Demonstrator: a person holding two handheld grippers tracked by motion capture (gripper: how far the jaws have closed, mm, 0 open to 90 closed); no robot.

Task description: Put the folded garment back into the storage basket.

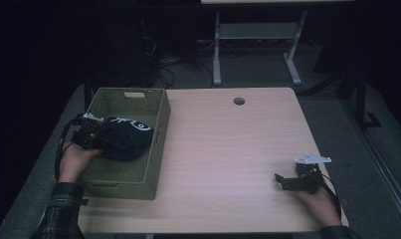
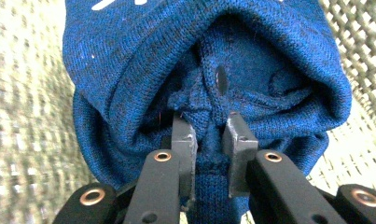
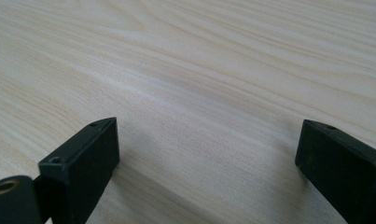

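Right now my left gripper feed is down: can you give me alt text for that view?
The left gripper is shut on a fold of a dark blue knit garment with white lettering at its top edge. The bunched fabric hangs before the jaws, with the woven basket wall blurred behind it on both sides.

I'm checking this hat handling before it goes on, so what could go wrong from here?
1. The left tongs pinch only a small fold of the blue knit hat; it could slip free if lifted quickly.
2. The hat hangs inside the woven basket; loose knit might snag on the weave or rim.
3. The right tongs rest open on the table, giving the hat no support.
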